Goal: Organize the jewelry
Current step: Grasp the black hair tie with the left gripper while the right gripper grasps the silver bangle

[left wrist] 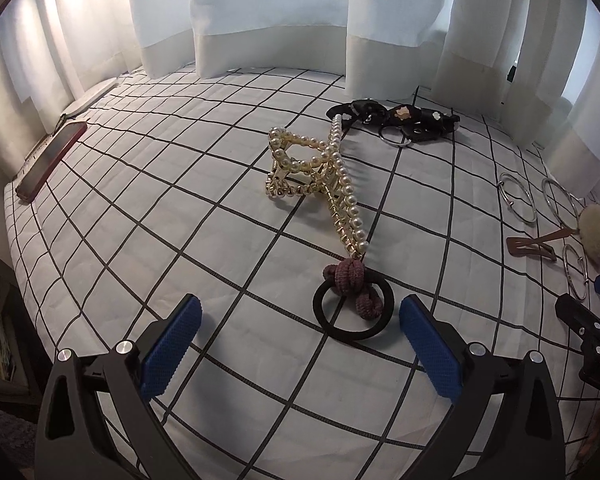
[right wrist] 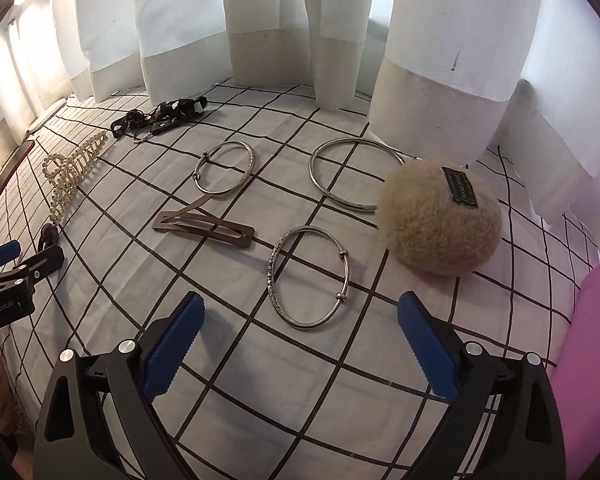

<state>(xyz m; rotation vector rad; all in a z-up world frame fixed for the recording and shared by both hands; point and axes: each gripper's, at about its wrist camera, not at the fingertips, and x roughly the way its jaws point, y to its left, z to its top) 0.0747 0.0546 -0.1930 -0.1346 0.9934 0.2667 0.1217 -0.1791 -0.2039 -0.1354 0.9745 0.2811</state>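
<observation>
A white quilted bedspread with a thin black grid (left wrist: pixel 148 208) covers the whole surface, backed by hanging white pleated curtains with cream hems (left wrist: pixel 272 12). The largest thing on it is a round, fuzzy cream pom-pom with a small dark label (right wrist: pixel 440 220), lying beyond and to the right of the right gripper (right wrist: pixel 298 354), just beside a large plain silver bangle (right wrist: pixel 350 172). Next comes a long gold-toned hair claw studded with pearl beads (left wrist: pixel 320 168), its long axis running from the far middle down toward the left gripper (left wrist: pixel 300 350), its looped handles to the left. At its near end, touching it, a knotted mauve fabric hair tie (left wrist: pixel 350 280) lies across a smooth black elastic ring (left wrist: pixel 352 312), which sits just ahead of the left jaws, nearer the right-hand blue ribbed pad; those jaws stand wide apart with nothing in them. A flat, matte brown metal snap clip (right wrist: pixel 210 226) points left to right. A patterned silver bangle with two sliding beads (right wrist: pixel 310 276) lies flat just ahead of the right jaws, its oval running away from them, untouched; these jaws also gape empty. A smaller silver bangle (right wrist: pixel 226 168) lies farther off, and black leather straps with a key ring (left wrist: pixel 396 118) lie by the curtains.
</observation>
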